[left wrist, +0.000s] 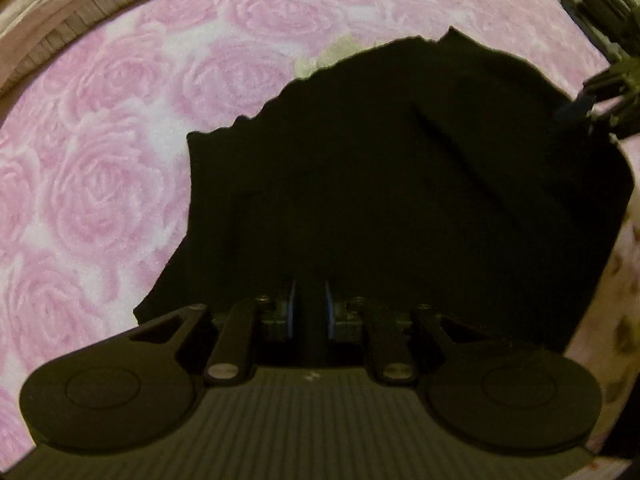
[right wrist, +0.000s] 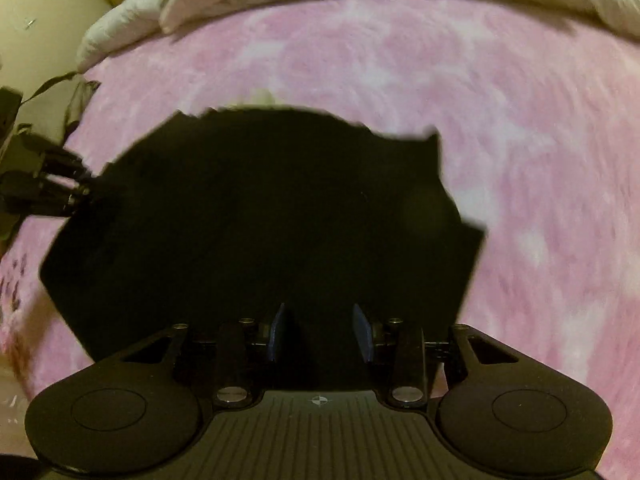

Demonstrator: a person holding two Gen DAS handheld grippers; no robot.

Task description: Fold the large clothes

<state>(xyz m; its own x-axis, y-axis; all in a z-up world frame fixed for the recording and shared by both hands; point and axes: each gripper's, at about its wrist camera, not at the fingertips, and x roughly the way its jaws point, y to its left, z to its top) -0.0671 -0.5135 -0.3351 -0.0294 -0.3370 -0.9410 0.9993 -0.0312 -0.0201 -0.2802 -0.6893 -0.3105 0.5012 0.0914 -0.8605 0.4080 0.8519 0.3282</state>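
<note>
Now both grippers over black garment point(left wrist: 400, 200) on pink blanket point(left wrist: 100, 180) — left gripper point(left wrist: 310, 312) barely parted, right gripper point(right wrist: 322, 332) spread, nothing visibly pinched — likely poised for another fold.

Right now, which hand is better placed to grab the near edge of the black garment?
Probably the right gripper: its jaws stand well apart over the near edge of the black garment. The left gripper is there too, but its jaws show only a narrow gap.
</note>
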